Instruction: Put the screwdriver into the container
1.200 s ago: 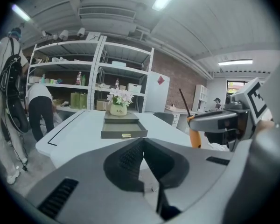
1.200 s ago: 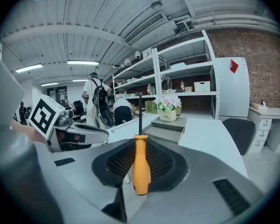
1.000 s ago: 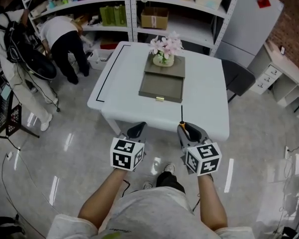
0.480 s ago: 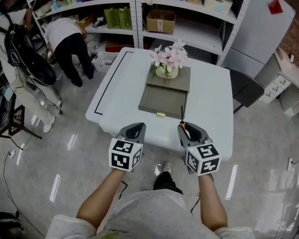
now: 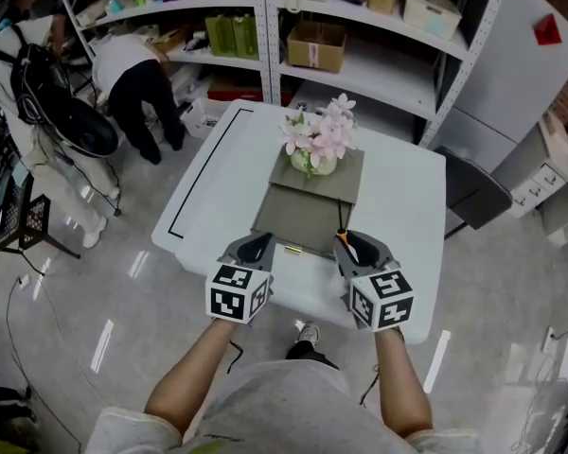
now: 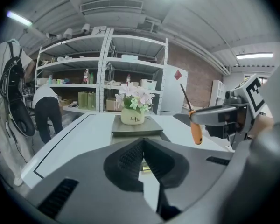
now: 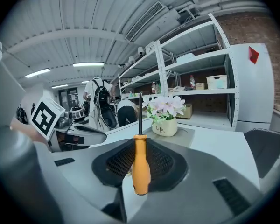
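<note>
Fingers [image 7: 165, 164] of the right gripper [image 7: 139, 166] are clamped on the orange handle of the screwdriver [image 7: 141, 169], whose long axis stands upright, shaft uppermost. The left gripper [image 6: 142, 160] has its jaws pressed together on nothing. The grey container [image 5: 303, 218] lies on the table [image 5: 402, 216] just ahead and slightly left of the right gripper, so delivery probably requires a short forward reach.

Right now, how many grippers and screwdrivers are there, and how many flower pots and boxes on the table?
Grippers: 2, left gripper and right gripper
Screwdriver: 1
Flower pot: 1
Box: 1
Total: 5
</note>
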Tool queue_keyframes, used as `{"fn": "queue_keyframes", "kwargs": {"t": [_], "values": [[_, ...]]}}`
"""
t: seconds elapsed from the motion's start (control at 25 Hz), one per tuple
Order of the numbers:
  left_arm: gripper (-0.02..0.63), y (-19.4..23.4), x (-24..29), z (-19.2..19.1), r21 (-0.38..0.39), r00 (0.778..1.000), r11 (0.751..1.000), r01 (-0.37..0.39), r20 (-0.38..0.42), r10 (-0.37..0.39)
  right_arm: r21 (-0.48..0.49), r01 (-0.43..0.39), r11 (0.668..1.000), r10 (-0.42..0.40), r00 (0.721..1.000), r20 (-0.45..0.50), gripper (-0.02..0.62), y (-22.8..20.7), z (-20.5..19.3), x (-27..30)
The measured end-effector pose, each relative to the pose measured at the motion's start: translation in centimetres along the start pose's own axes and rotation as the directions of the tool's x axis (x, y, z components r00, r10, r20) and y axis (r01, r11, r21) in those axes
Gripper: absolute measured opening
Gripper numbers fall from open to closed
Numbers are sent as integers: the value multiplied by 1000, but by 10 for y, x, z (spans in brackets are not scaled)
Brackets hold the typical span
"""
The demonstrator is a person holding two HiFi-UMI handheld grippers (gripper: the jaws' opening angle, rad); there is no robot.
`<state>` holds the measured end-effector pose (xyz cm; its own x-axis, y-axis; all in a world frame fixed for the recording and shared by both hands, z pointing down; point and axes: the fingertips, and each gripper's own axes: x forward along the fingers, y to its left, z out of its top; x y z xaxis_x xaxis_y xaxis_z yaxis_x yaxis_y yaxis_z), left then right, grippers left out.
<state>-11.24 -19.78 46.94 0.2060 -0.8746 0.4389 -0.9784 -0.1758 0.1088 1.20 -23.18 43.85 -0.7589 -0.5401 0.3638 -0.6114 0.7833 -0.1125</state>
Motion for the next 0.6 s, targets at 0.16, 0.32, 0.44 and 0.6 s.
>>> {"fn": "queue_keyframes", "kwargs": {"t": [0.16,0.32,0.44,0.6], "values": [[5,2,20,11,2,1000,1000,-28,-8,28,-7,-34,999,34,999,3,74,-20,11,13],[5,3,38,15,-1,999,999,-50,-15,50,-15,-65,998,65,998,1,74,-34,15,22],[4,1,47,14,1,998,998,-56,-26,56,-23,-86,996,86,996,-8,74,-42,16,27],[5,5,51,16,4,997,998,-66,-31,66,-45,-116,992,115,993,-31,74,-43,16,35]]}}
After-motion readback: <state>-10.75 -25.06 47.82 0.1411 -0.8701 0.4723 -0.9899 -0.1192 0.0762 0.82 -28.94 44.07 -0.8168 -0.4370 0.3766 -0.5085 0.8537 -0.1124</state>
